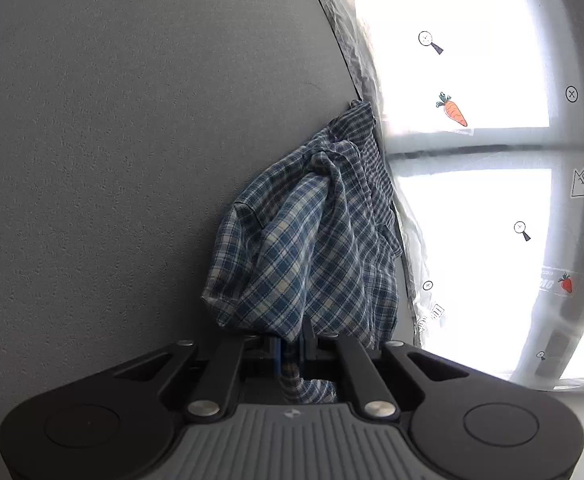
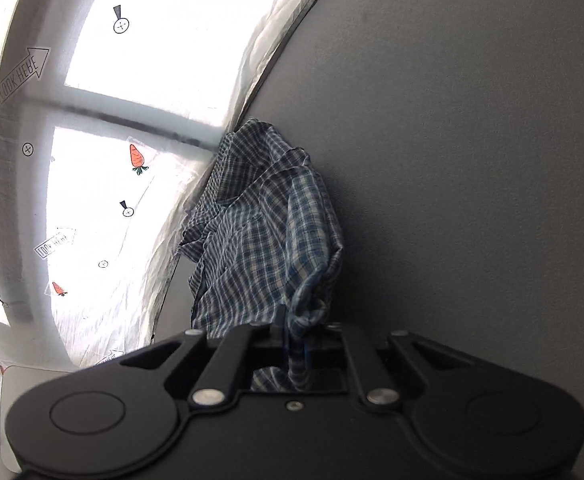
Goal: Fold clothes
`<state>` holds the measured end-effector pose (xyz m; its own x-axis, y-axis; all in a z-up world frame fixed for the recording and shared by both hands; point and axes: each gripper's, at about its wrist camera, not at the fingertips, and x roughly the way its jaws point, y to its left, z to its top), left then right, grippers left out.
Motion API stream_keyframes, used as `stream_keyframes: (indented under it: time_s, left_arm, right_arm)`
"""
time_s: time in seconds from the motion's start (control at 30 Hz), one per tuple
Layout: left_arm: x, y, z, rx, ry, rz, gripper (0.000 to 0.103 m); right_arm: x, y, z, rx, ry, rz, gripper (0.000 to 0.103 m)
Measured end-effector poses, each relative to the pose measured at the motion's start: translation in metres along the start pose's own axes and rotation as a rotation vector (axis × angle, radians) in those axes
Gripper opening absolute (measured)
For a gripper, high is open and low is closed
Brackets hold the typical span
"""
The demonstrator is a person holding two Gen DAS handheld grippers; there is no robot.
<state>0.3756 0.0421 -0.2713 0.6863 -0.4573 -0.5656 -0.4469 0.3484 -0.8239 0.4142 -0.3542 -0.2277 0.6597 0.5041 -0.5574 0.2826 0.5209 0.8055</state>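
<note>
A blue and white plaid shirt [image 1: 311,240] hangs crumpled from my left gripper [image 1: 292,344], which is shut on a bunch of its cloth, over the grey table [image 1: 132,160]. The shirt's far end reaches the table's edge. In the right wrist view the same plaid shirt [image 2: 268,232] hangs from my right gripper [image 2: 293,336], which is shut on another bunch of its cloth. The fingertips of both grippers are hidden by the fabric.
The grey table [image 2: 471,160] fills one side of each view. Past its edge hangs a translucent plastic sheet [image 1: 471,220] with carrot, strawberry and arrow stickers, in front of bright windows. The sheet also shows in the right wrist view [image 2: 104,200].
</note>
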Motion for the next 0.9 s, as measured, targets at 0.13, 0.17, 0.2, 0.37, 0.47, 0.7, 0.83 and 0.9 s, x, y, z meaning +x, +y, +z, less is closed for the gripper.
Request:
stream_keyframes:
  time_s: [0.13,0.17,0.2,0.37,0.47,0.7,0.83,0.9]
  left_arm:
    - [-0.034,-0.001,-0.028,0.024,-0.011,-0.005,0.007]
    - [-0.043,-0.001,-0.035,0.026,-0.009,-0.003,0.007]
    - [-0.05,-0.002,-0.042,0.028,-0.005,-0.001,0.007]
    - [-0.099,-0.013,-0.08,0.034,0.038,0.028,0.007]
    - [-0.124,-0.022,-0.102,0.054,0.057,0.056,0.008]
    - [-0.124,-0.014,-0.111,-0.023,0.075,0.12,0.008]
    - [-0.116,-0.005,-0.101,-0.108,0.088,0.14,0.008]
    - [-0.112,-0.006,-0.093,-0.135,0.082,0.132,0.008]
  right_arm:
    - [-0.03,0.0,-0.015,-0.028,0.002,0.024,0.006]
    - [-0.039,-0.002,-0.019,-0.016,0.009,0.032,0.006]
    - [-0.048,-0.005,-0.023,-0.003,0.016,0.041,0.006]
    - [-0.096,-0.023,-0.039,0.101,0.068,0.081,0.006]
    - [-0.125,-0.031,-0.048,0.154,0.09,0.102,0.006]
    - [-0.137,-0.058,-0.058,0.314,0.146,0.103,0.006]
    - [-0.123,-0.054,-0.05,0.322,0.164,0.117,0.006]
    - [-0.116,-0.048,-0.044,0.32,0.174,0.125,0.007]
